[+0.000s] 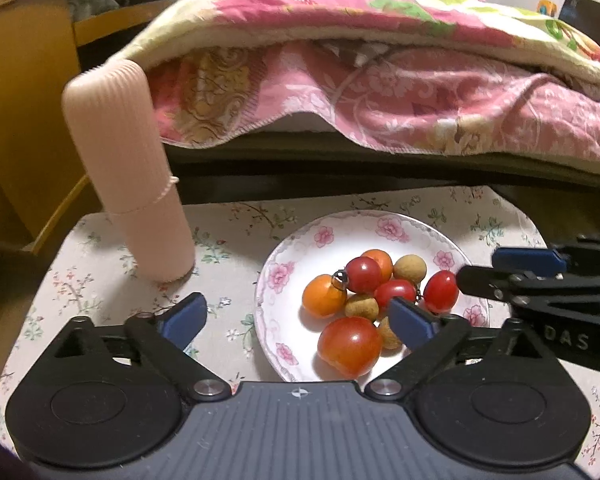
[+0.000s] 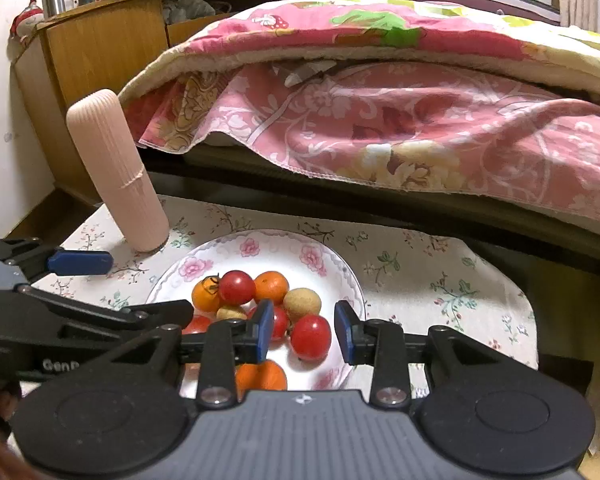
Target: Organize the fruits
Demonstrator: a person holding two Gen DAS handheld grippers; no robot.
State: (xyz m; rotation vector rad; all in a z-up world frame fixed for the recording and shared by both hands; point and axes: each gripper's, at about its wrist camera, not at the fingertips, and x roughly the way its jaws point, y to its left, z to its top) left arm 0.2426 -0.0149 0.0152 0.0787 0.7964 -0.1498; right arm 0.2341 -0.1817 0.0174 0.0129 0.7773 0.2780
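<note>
1. Two claws hovering released: right gripper (image 2: 304,330) bracketing a red cherry tomato (image 2: 311,337) without touching, probably lining up a pick; left gripper (image 1: 296,316) spread wider over the near rim, grasping nothing.
2. Sitting piled on the floral plate (image 2: 260,248): red and orange tomatoes plus tan longans (image 2: 302,303), touching one another, likely heaped so as not to roll.
3. Pointing nowhere in particular, being roundish; the big tomato (image 1: 350,345) lying slightly long across the plate.
4. Standing beside the plate on the flowered tablecloth (image 2: 440,280): a ribbed pink bottle (image 2: 118,172), upright; behind, a quilt-draped bed (image 2: 380,100).
</note>
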